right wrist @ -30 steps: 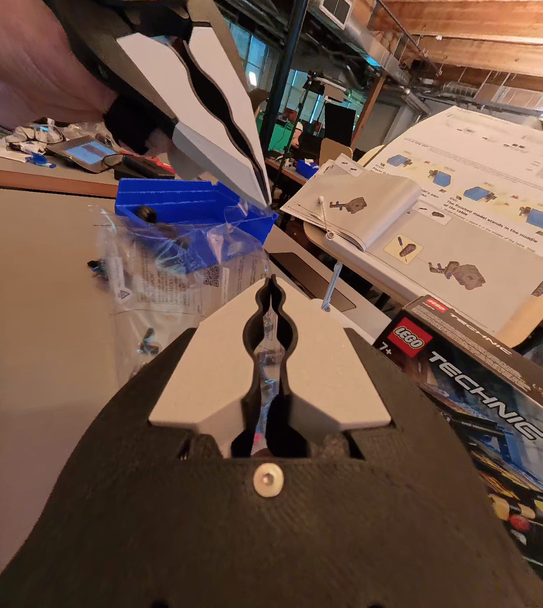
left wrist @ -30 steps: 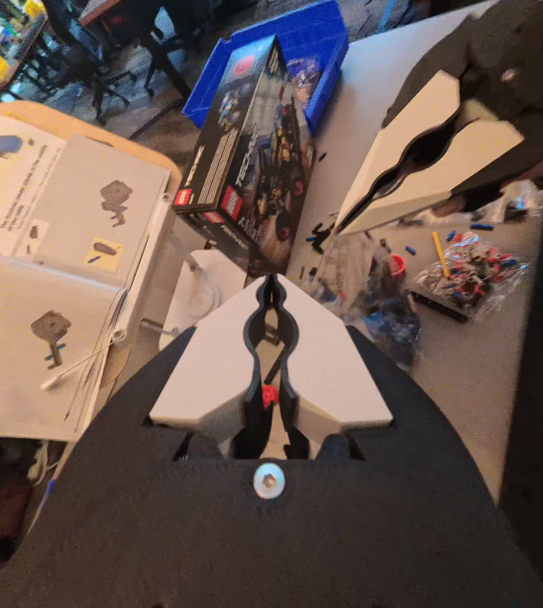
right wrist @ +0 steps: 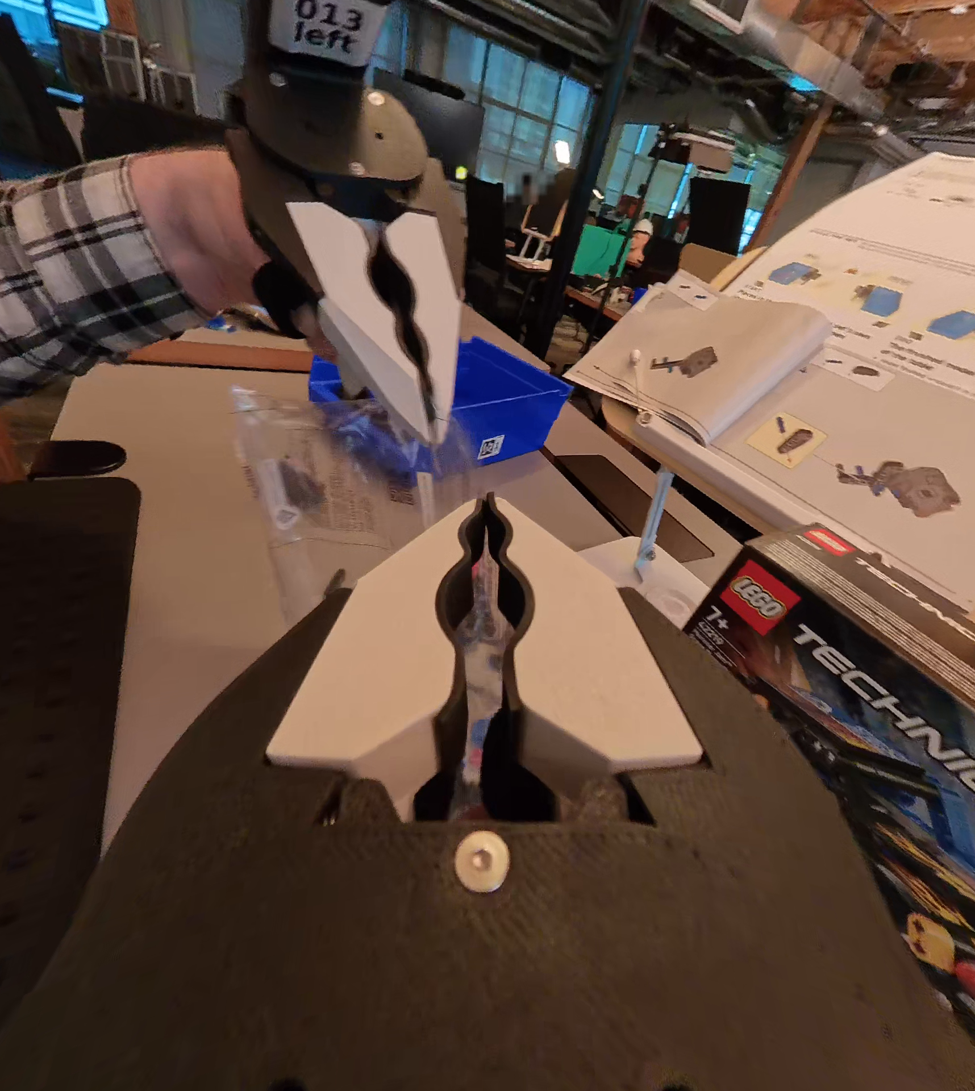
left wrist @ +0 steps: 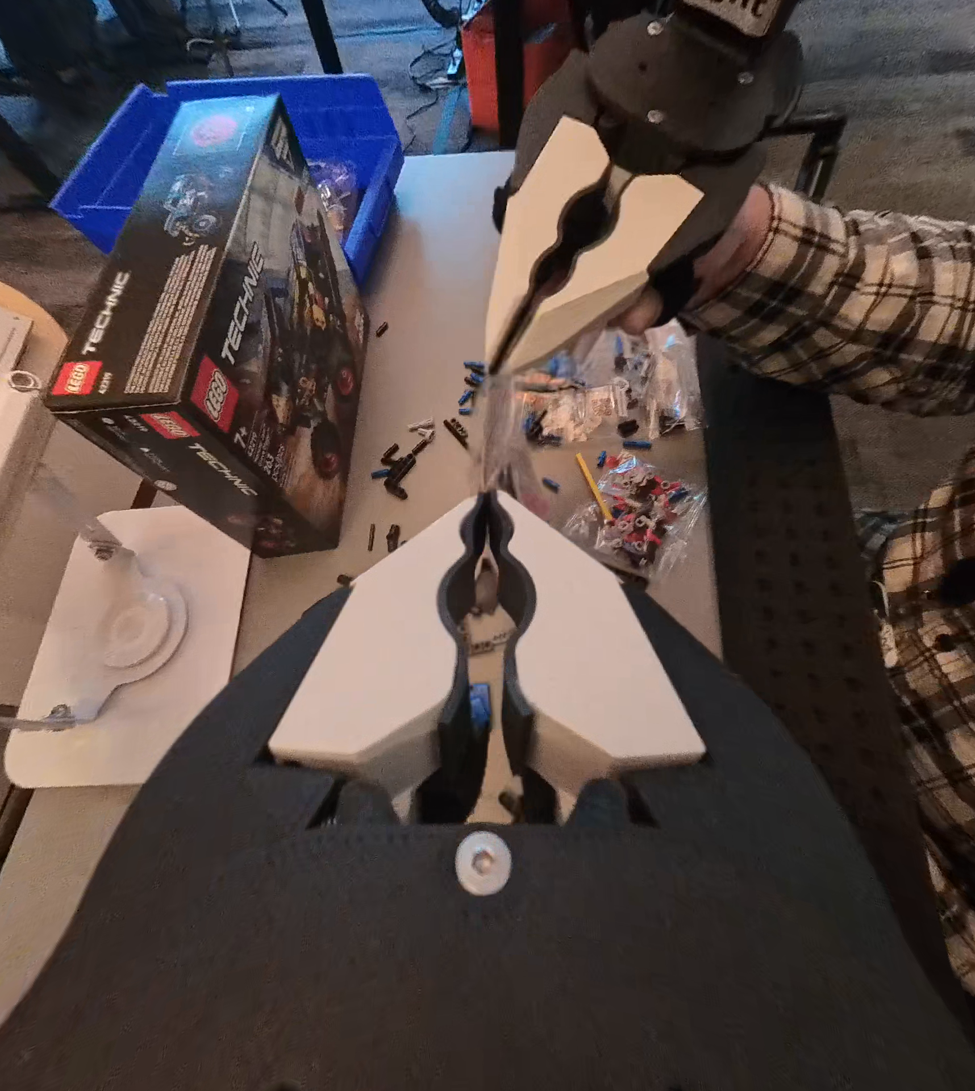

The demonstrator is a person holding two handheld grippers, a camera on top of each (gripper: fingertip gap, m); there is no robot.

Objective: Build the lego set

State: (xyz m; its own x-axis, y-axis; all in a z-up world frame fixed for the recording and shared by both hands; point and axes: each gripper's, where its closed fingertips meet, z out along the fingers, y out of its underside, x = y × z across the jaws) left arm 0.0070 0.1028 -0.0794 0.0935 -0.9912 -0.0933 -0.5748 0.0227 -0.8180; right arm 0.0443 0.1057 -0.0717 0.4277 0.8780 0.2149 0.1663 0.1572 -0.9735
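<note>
Two grippers pinch one clear plastic bag (left wrist: 488, 437) between them, and it is stretched taut above the table (left wrist: 444, 248). The left gripper (left wrist: 486, 499) has its white fingers (left wrist: 390, 637) pressed together on the bag's near edge; the right gripper (left wrist: 494, 369), farther off in the left wrist view, has its tips clamped on the opposite edge. In the right wrist view the right gripper (right wrist: 488, 502) is likewise closed, with plastic showing in the slot between its fingers, and the bag (right wrist: 320, 472) spreads out toward the left gripper (right wrist: 432, 425) above it. Beneath the bag, small loose lego pieces (left wrist: 402, 460) lie scattered on the table, beside two more sealed bags of parts (left wrist: 633, 508). Left of these stands the lego box (left wrist: 219, 330), touching a blue bin (left wrist: 355, 118) behind it. An open instruction booklet (right wrist: 703, 366) rests on a raised stand beyond the box (right wrist: 863, 696).
</note>
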